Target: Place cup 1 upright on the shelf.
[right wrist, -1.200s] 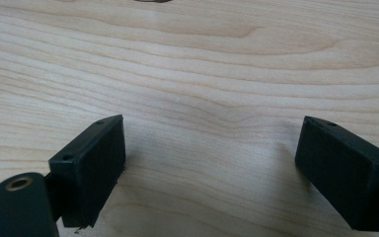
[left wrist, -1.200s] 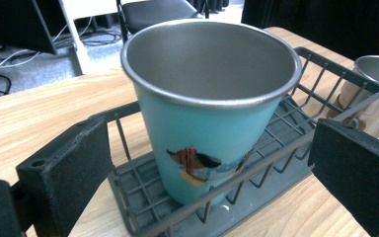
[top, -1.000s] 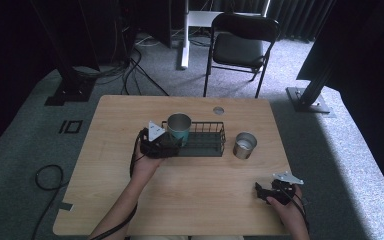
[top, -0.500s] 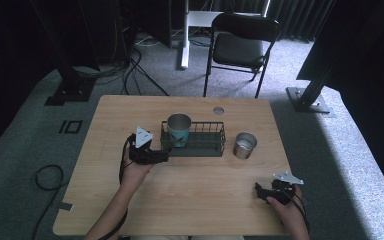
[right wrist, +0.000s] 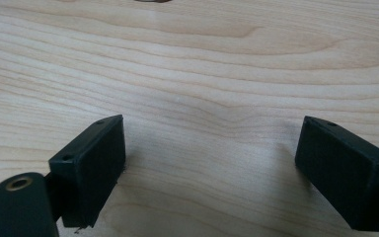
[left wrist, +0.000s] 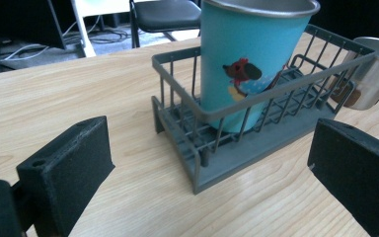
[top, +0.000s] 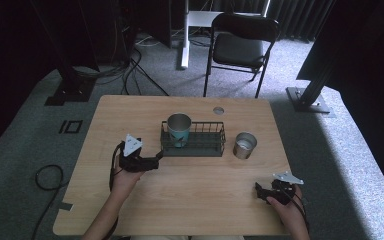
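A teal cup (top: 179, 129) (left wrist: 249, 61) with a cartoon dog stands upright in the left end of a grey wire basket (top: 205, 148) (left wrist: 187, 123). A plain steel cup (top: 244, 145) (left wrist: 370, 74) stands on the table just right of the basket. My left gripper (top: 156, 161) (left wrist: 212, 168) is open and empty, a short way off the basket's left end and pointing at it. My right gripper (top: 258, 191) (right wrist: 209, 163) rests open low over bare wood near the front right corner, nothing between its jaws.
The wooden table (top: 130, 115) has a round cable hole (top: 218, 110) near its back edge. A black folding chair (top: 240, 47) stands behind the table. Cables (top: 45, 175) lie on the carpet to the left.
My left gripper has drawn back from the teal cup in the basket, moving left and toward the front edge, with its jaws open. The right gripper has stayed put.
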{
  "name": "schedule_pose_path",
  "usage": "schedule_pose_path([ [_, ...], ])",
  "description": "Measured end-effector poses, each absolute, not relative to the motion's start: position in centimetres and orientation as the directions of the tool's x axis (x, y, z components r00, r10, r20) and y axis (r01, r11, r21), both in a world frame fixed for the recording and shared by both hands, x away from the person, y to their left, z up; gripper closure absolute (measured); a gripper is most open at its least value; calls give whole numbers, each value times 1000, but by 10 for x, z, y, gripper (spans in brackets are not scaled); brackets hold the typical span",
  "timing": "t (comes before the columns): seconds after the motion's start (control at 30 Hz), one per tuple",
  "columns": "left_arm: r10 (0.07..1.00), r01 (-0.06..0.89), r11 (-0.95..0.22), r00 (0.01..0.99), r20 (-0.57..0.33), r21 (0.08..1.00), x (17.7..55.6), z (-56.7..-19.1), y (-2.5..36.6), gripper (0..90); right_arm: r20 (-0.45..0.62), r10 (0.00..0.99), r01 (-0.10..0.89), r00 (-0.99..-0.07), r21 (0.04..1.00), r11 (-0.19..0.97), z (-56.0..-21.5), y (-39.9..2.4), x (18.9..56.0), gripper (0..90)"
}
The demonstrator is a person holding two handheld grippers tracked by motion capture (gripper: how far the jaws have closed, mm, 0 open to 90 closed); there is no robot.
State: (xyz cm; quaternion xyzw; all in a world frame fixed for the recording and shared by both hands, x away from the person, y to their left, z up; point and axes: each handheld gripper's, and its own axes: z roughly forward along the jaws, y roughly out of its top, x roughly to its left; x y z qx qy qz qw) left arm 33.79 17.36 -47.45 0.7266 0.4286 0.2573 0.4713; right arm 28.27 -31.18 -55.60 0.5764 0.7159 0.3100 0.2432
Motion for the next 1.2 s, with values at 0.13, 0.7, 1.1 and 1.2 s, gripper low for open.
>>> schedule_pose_path([
  [0.13,863,382,-189,503,-32,905,334,-479,180,38,10,976,675,-217,724,143,-556,-312,283,115],
  [0.7,859,396,-198,511,-36,897,314,-498,206,39,9,976,674,-217,724,143,-556,-312,283,115],
  [1.1,871,426,-183,489,-55,886,301,-515,226,39,8,976,673,-219,725,145,-556,-312,283,115],
  [1.2,872,431,-193,487,-47,881,298,-518,231,39,8,976,673,-219,725,145,-556,-312,283,115],
])
